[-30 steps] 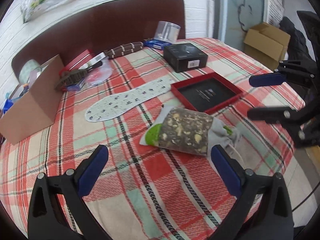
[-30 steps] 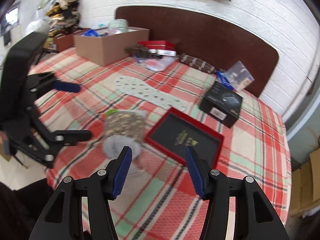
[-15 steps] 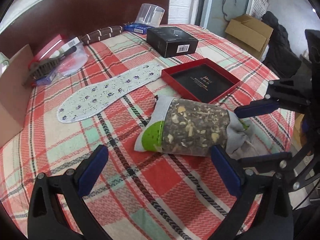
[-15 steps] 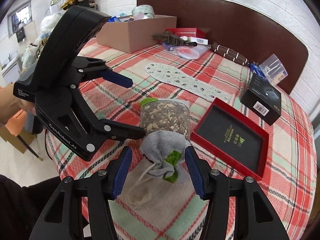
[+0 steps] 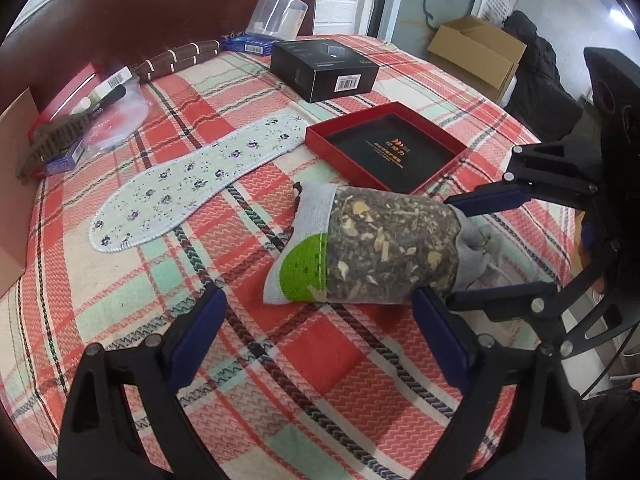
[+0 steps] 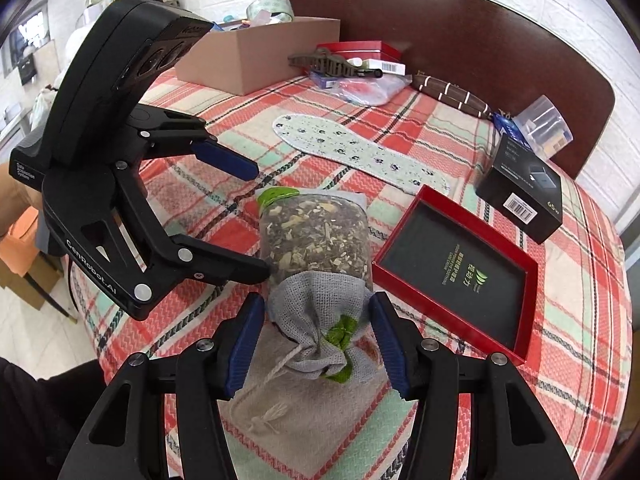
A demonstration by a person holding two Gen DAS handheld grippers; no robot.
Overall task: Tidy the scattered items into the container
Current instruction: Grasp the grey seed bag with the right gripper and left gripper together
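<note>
Grey cloth, gathered at the neck of the herb pouch (image 6: pixel 316 276), now sits between the right gripper (image 6: pixel 318 340), whose pads flank it without clearly pressing, while the left gripper (image 5: pixel 318 342), a second ago farther off, closes emptily just short of the pouch's side. The lumpy, soft pouch lies on the plaid tablecloth (image 5: pixel 320 360), well apart from the cardboard box (image 6: pixel 256 56); the pickup looks imminent.

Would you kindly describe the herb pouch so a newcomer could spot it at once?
On the plaid tablecloth, beside the shallow red tray, lies the herb pouch. It alone has a clear window showing dried bits, a green patch at one end and a gathered grey drawstring neck.
</note>
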